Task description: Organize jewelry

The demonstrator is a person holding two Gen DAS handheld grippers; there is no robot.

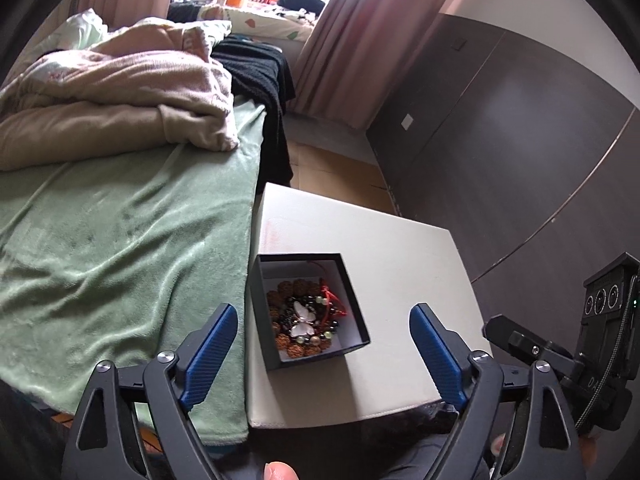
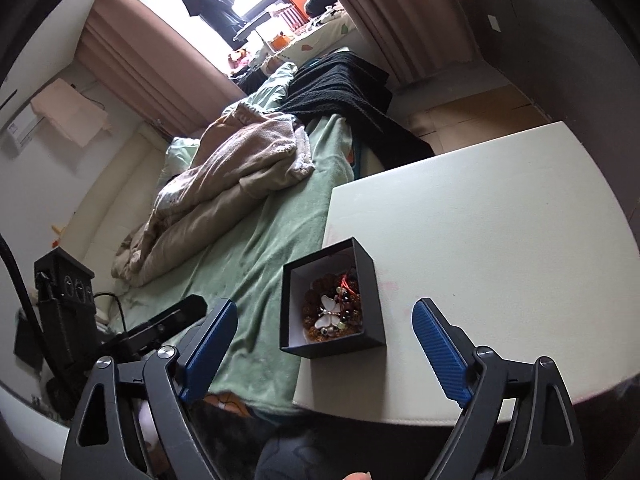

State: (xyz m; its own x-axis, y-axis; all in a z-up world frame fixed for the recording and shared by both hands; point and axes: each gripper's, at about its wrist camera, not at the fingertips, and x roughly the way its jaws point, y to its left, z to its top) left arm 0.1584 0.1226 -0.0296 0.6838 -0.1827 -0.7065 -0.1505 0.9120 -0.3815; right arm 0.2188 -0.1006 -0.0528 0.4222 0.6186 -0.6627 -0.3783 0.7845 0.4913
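A small black open box (image 1: 352,312) (image 2: 370,292) stands on the white table (image 1: 400,248) (image 2: 480,220) near its left edge. Inside lies a heap of jewelry (image 1: 306,320) (image 2: 334,314): brown bead bracelets, dark and green beads, a red cord, and a white butterfly piece (image 1: 303,317) (image 2: 327,312) on top. My left gripper (image 1: 323,356) is open and empty, held above and just short of the box. My right gripper (image 2: 323,354) is open and empty, also just short of the box. The right gripper's body shows at the right of the left wrist view (image 1: 568,344).
A bed with a green blanket (image 1: 120,248) (image 2: 256,248) adjoins the table's left side, with a beige quilt (image 1: 112,104) (image 2: 224,184) and black cloth (image 1: 260,76) (image 2: 352,92) on it. Dark wardrobe doors (image 1: 500,140) stand to the right. Pink curtains (image 1: 352,40) hang behind.
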